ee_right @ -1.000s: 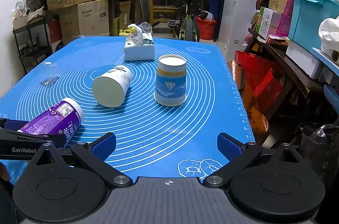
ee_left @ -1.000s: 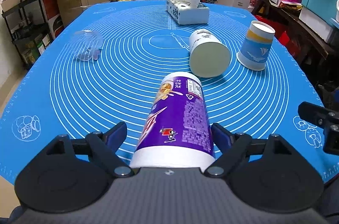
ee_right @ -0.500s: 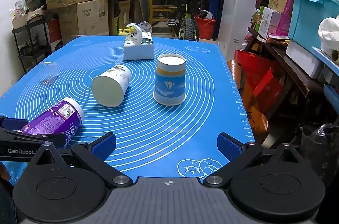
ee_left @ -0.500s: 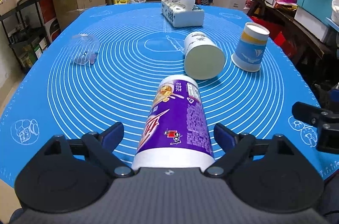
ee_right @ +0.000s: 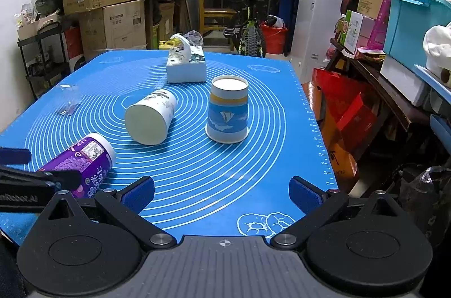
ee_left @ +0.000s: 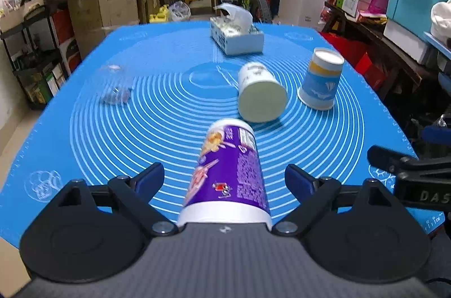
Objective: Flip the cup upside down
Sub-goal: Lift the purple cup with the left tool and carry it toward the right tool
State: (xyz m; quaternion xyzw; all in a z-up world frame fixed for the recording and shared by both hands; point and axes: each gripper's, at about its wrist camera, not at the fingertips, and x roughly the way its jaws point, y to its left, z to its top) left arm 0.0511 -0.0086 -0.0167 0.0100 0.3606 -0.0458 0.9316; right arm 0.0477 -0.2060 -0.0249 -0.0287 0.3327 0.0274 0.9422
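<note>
In the left wrist view, the left gripper (ee_left: 224, 176) stands wide open, its blue-padded fingers (ee_left: 149, 176) to either side of a purple printed cup (ee_left: 228, 171) without touching it. The cup lies on its side on the blue silicone baking mat (ee_left: 84, 134), its white-rimmed mouth toward the camera and its base pointing away. This straddling placement looks like the set-up for a pinch across the cup's body, so it can be lifted and turned mouth-down. Beyond it a white paper cup (ee_left: 260, 95) also lies on its side, and a blue sailboat paper cup (ee_left: 321, 82) already stands upside down. A tissue box (ee_left: 236, 37) sits farther back, and a clear plastic item (ee_left: 114, 85), perhaps a crumpled cup, is too blurred to name.

In the right wrist view, the right gripper (ee_right: 221, 192) is likewise spread open with nothing between its fingers, held low over the mat's near edge (ee_right: 315, 157), apparently waiting clear of the work. The purple cup (ee_right: 81, 162) appears at lower left, between the left gripper's black fingers (ee_right: 36, 179). The white cup (ee_right: 150, 119) and the inverted sailboat cup (ee_right: 228, 113) sit mid-mat, well apart from this gripper, with the tissue box (ee_right: 186, 67) behind.
</note>
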